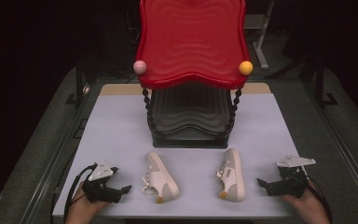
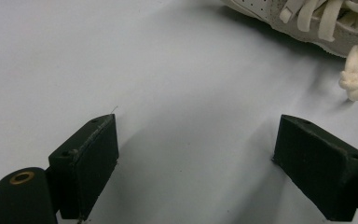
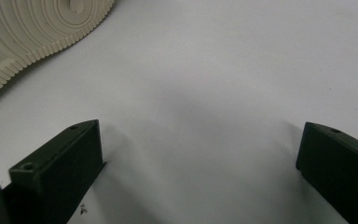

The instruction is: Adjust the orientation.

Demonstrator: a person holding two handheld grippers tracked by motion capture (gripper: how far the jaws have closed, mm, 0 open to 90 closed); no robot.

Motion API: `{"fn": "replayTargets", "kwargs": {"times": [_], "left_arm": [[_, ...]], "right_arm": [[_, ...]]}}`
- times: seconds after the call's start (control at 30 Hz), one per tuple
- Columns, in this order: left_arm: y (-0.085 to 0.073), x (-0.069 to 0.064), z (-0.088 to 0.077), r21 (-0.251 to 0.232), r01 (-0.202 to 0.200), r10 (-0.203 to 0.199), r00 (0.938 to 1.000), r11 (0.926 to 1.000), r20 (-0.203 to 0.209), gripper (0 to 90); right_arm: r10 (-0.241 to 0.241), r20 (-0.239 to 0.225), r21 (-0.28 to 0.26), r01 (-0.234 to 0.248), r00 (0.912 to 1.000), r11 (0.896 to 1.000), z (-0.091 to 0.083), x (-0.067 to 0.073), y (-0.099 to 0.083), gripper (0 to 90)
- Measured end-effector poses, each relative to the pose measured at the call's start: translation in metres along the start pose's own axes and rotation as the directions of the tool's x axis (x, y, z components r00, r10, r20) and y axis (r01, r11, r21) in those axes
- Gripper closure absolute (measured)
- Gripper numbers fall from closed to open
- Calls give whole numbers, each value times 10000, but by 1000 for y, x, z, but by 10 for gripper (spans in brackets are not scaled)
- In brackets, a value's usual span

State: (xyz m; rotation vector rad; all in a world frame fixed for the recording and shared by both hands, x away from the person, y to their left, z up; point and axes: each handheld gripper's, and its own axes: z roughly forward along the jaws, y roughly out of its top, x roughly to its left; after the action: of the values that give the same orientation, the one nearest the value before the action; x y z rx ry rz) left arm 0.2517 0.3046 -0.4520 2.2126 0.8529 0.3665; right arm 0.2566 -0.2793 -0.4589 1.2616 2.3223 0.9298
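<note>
Two white sneakers lie on the pale table (image 1: pixel 121 126) in front of a two-tier rack. The left sneaker (image 1: pixel 160 177) sits upright, laces up; its laces and a knotted lace end (image 2: pixel 353 79) show at the top right of the left gripper view. The right sneaker (image 1: pixel 231 174) lies tipped on its side, its ribbed sole (image 3: pixel 32 32) facing the right gripper. My left gripper (image 1: pixel 123 190) rests at the front left, open and empty, pointing at the left sneaker. My right gripper (image 1: pixel 262 183) rests at the front right, open and empty, pointing at the right sneaker.
The rack has a red wavy top shelf (image 1: pixel 192 42) and a black lower shelf (image 1: pixel 189 114), joined by beaded black posts. A pink ball (image 1: pixel 140 66) and a yellow ball (image 1: pixel 245 67) cap its front corners. Dark floor surrounds the table.
</note>
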Motion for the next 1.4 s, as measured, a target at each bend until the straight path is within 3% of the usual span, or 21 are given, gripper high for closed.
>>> {"fn": "replayTargets", "kwargs": {"times": [0.4, 0.5, 0.57, 0.67, 0.83, 0.9, 1.23, 1.4], "left_arm": [[1, 1, -2, -7, 157, -157, 9998, 9999, -121, 164], [2, 3, -7, -42, 391, -391, 9992, 9992, -50, 311], [2, 3, -10, -102, 480, -481, 9988, 9988, -100, 357], [6, 3, -18, -499, 614, -610, 9981, 9969, 88, 511], [23, -2, -31, -1051, 745, -699, 9965, 9917, 463, 820], [32, -6, -34, -1300, 736, -657, 9958, 9888, 642, 896], [63, -29, -20, -1733, 29, 227, 9891, 9849, 1456, 897], [72, -35, -12, -1751, -149, 443, 9853, 9844, 1653, 896]], "right_arm": [[12, 0, -14, -12, 10000, 10000, 0, 0, 0, 0], [6, 4, -8, -6, 10000, 10000, 0, 0, 0, 0], [8, 0, -12, -8, 10000, 10000, 0, 0, 0, 0], [-14, 6, 6, 14, 10000, 10000, 0, 0, 0, 0], [-2, 12, 9, 2, 10000, 10000, 0, 0, 0, 0], [16, 9, 13, -16, 10000, 10000, 0, 0, 0, 0], [-14, 6, 5, 14, 10000, 10000, 0, 0, 0, 0], [-7, 9, 10, 7, 10000, 10000, 0, 0, 0, 0]]}}
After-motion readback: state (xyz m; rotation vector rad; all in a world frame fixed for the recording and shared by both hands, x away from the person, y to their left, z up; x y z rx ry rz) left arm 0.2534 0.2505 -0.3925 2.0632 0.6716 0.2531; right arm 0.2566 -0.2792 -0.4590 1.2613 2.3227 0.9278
